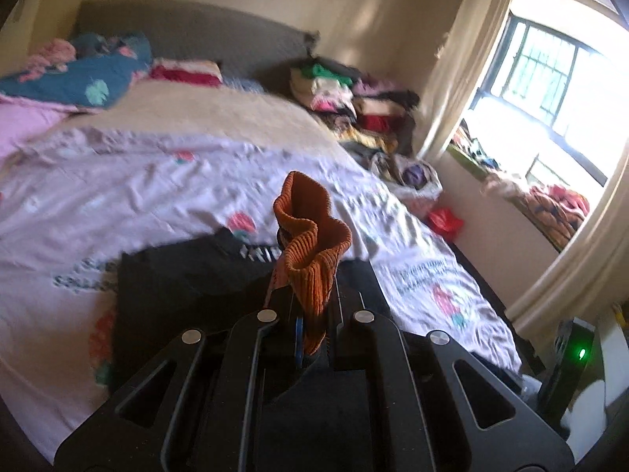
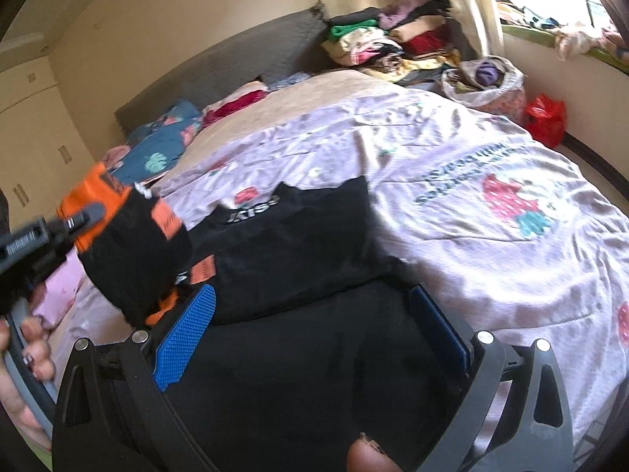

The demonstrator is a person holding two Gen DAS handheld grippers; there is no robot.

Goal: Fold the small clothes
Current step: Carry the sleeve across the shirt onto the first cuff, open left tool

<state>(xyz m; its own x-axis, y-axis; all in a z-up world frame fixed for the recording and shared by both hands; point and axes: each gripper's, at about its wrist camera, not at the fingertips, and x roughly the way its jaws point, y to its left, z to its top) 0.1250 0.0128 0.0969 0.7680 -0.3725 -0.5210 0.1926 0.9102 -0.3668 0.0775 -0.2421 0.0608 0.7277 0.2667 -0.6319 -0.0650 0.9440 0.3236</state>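
My left gripper [image 1: 310,295] is shut on the orange ribbed cuff [image 1: 314,232] of a black-and-orange garment, and the cuff sticks up past its fingertips. From the right wrist view, the left gripper [image 2: 78,218] holds that garment [image 2: 129,247] up at the left, its black body hanging down. A black garment with white lettering [image 2: 291,244] lies flat on the bedsheet [image 2: 471,259], also visible as black cloth [image 1: 188,275] below the left gripper. My right gripper [image 2: 310,322] is open, blue pads [image 2: 184,334] wide apart above the black cloth, not pressing it.
Stacks of folded clothes [image 2: 393,39] sit at the far corner of the bed, beside a bag of clothes [image 2: 483,78] and a red plastic bag [image 2: 546,118]. Blue pillows [image 1: 78,74] lie at the headboard. A bright window [image 1: 550,78] is on the right. A hand [image 2: 35,350] grips the left handle.
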